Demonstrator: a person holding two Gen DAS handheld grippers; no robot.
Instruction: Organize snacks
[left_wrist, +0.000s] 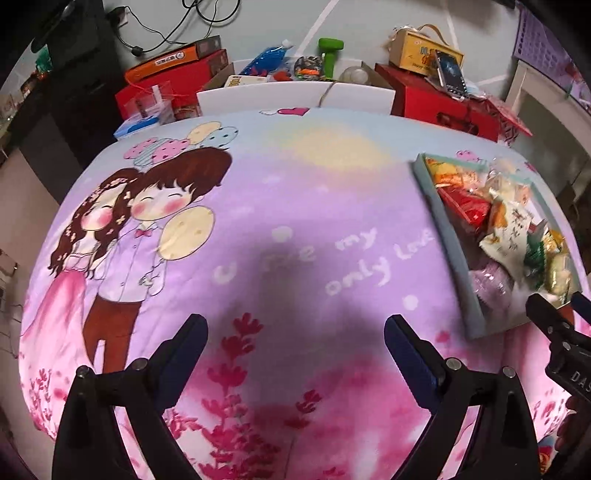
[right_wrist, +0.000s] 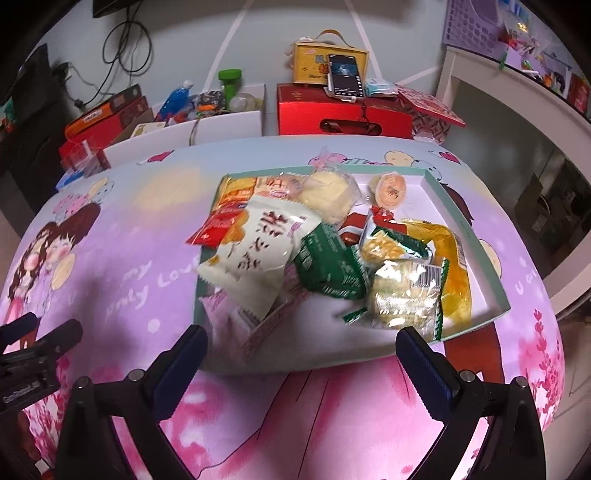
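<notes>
1. On the cartoon cloth (right_wrist: 332, 406) that covers the counter sits a flat box (right_wrist: 463, 229) with a pale green rim, full of snacks.
2. Inside the box, a white packet (right_wrist: 258, 254) with dark writing lies on top of the pile, at its left side.
3. Just beside the white packet is a green packet (right_wrist: 328, 266), and a see-through packet (right_wrist: 402, 299) with a yellow cake lies in front.
4. A small jelly cup (right_wrist: 389, 190) rests near the far right corner of the box.
5. The right tool (right_wrist: 301, 354) hangs just in front of the box, spread wide, holding nothing.
6. The left tool (left_wrist: 295, 339) is over bare cloth, well to the left of the box (left_wrist: 447, 243), also spread wide with nothing in it.
7. Behind the counter stands a red box (right_wrist: 343, 114) with a yellow box (right_wrist: 314, 62) on top.
</notes>
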